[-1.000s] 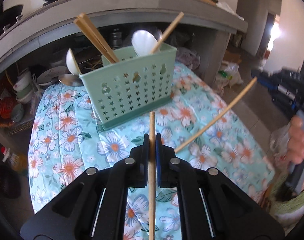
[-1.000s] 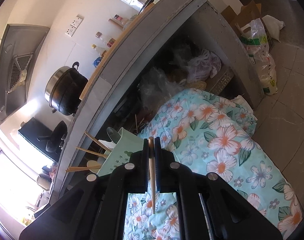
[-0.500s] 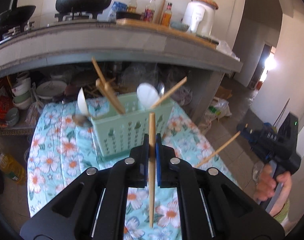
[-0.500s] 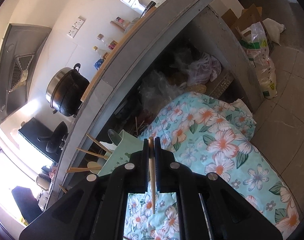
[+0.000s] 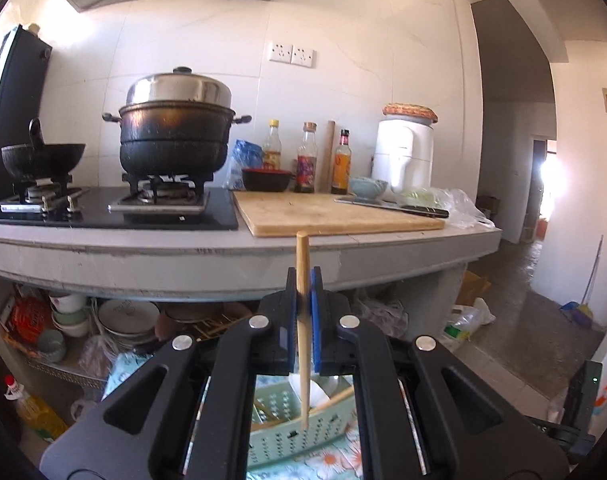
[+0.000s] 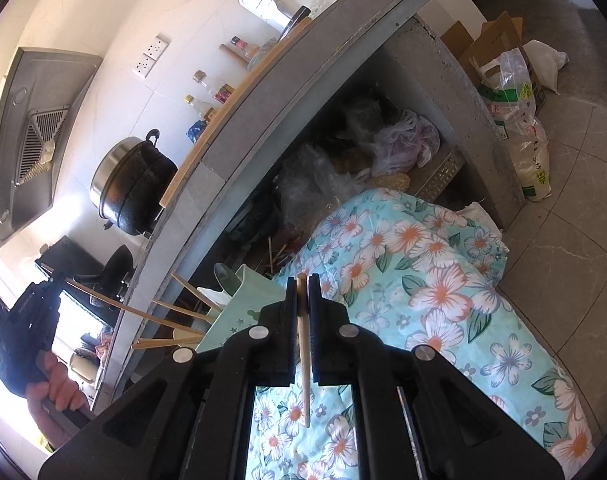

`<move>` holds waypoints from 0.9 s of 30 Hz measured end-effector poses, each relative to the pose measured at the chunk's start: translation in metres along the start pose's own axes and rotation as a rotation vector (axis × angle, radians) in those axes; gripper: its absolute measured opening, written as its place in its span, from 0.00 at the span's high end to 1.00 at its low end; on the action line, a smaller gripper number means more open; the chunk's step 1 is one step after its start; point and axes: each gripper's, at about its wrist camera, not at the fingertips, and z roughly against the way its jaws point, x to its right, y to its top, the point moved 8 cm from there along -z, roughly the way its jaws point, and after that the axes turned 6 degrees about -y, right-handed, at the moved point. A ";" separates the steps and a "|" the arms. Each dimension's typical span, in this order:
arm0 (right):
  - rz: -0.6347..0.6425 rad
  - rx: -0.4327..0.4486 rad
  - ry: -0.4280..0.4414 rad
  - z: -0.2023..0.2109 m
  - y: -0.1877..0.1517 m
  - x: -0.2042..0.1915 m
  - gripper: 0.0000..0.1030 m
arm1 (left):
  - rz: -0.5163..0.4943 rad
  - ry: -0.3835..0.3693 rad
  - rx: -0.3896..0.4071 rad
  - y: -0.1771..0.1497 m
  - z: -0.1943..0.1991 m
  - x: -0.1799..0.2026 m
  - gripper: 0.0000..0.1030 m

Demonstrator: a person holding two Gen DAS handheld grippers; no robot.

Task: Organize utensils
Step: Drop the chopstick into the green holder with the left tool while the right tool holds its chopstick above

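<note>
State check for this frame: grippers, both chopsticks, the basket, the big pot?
Left gripper: shut on left chopstick, upright.
Right gripper: shut on right chopstick.
Basket: upright on floral cloth, holding chopsticks and spoons.
Pot: lidded, on stove.

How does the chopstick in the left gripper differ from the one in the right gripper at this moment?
The left gripper holds its chopstick with a long stretch rising above the fingers; the right gripper's chopstick barely clears them. The left chopstick's lower tip hangs over the green utensil basket; the right one's hangs over the floral cloth, beside the basket. Both are plain wood, roughly upright, pinched between shut jaws.
</note>
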 end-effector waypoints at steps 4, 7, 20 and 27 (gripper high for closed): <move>-0.004 -0.002 -0.003 -0.003 0.002 0.002 0.94 | 0.013 0.030 0.026 0.010 -0.007 -0.009 0.96; -0.005 -0.007 -0.003 -0.005 0.002 0.003 0.94 | 0.014 0.058 0.035 0.012 -0.021 -0.017 0.96; -0.012 -0.023 0.002 -0.010 0.000 0.004 0.94 | 0.034 0.064 -0.043 -0.035 -0.083 -0.035 0.95; 0.005 -0.027 -0.005 -0.008 -0.006 -0.002 0.94 | 0.042 0.048 -0.063 -0.060 -0.067 -0.033 0.60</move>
